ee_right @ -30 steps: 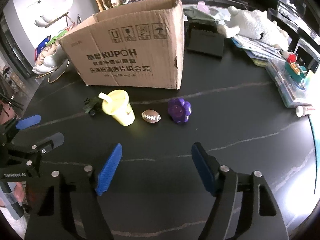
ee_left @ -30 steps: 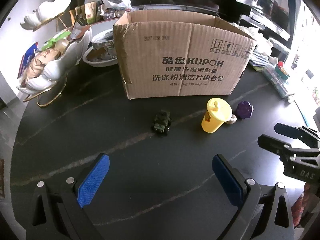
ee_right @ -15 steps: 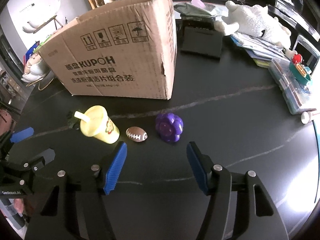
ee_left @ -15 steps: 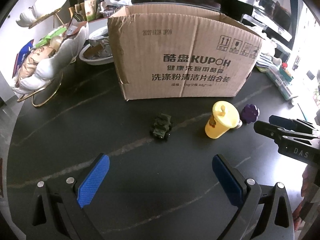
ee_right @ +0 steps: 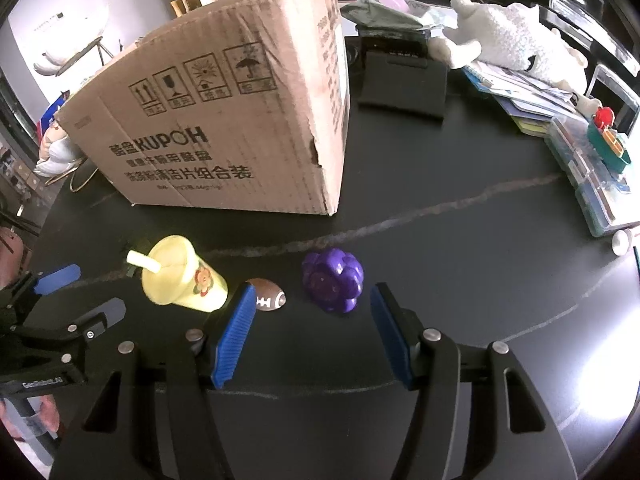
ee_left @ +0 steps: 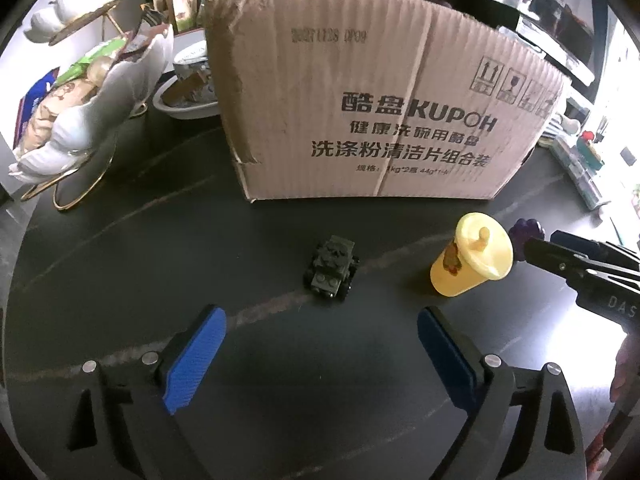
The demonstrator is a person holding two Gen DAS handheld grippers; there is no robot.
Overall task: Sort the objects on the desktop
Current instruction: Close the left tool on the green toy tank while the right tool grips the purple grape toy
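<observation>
Dark marbled table [ee_left: 168, 240] carries everything; the box [ee_left: 372, 112] is the landmark, standing open-topped and upright at mid-table.

Left of the box: a white shell-shaped stand [ee_left: 80, 120] heaped with snack packets, and a white bowl [ee_left: 188, 100] just beside the box's left corner, partly behind it.

In front of the box, left to right:
- Green toy truck [ee_left: 331, 268], on its wheels, near the box's front face and apart from it.
- Yellow cup [ee_right: 180, 276] with lid and straw, tilted toward the camera in both views, right of the truck.
- Toy football [ee_right: 270, 294], lying just beside the cup's base; whether they touch cannot be told.
- Purple grape toy [ee_right: 332, 280], just right of the football, a small gap between them.

Right of the box and behind it: a black case [ee_right: 402, 84], a white plush [ee_right: 516, 40] lying on stacked papers, and clear plastic boxes [ee_right: 588, 176] at the table's far right edge.

Your left gripper [ee_left: 320, 354]: fingers spread wide, nothing between them; it hovers in front of the box with the truck just ahead of the gap, roughly centred.

Your right gripper [ee_right: 312, 334]: also spread, nothing held. The grape toy sits just ahead of the gap, between the two tips' lines. The left pad [ee_right: 234, 336] overlaps the football's left end in the right wrist view; contact cannot be told.
</observation>
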